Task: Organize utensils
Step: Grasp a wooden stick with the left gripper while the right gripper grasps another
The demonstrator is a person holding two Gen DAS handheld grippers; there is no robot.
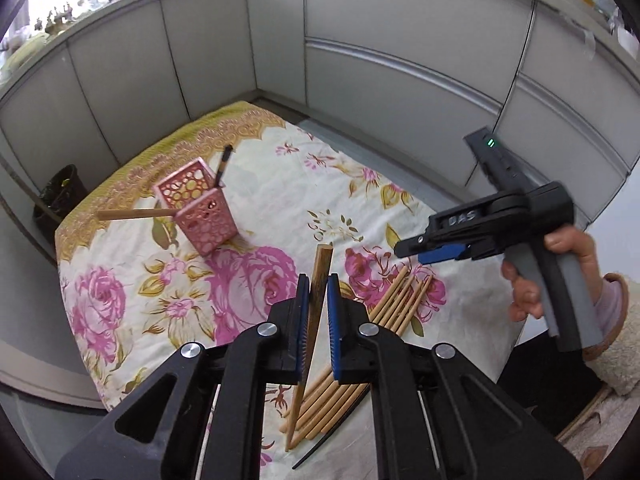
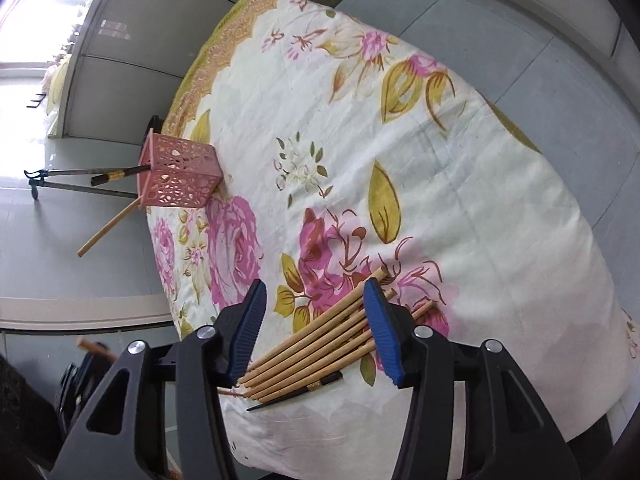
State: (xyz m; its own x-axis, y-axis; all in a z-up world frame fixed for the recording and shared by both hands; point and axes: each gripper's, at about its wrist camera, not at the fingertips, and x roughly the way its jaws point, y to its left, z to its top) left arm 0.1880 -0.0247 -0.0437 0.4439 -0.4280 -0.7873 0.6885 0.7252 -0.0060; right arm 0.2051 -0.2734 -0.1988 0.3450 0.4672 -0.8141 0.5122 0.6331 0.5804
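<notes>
One brown chopstick [image 1: 320, 280] is clamped in the left gripper [image 1: 319, 286]; right gripper [image 2: 316, 292] (half-open) holds nothing.

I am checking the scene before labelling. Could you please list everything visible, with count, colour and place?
Holder: one, pink, far left on the cloth; holds one tan and one black chopstick.
Pile: about six tan chopsticks plus one black, near edge of the cloth.
Held chopstick: one, brown, between the left pads.
Cloth: one, white with pink flowers, covers the table.
Bin: one, dark, on the floor behind the table.
Left gripper: shut on the held chopstick.
Right gripper: open over the pile.
Hand: one, on the right gripper's handle.
</notes>
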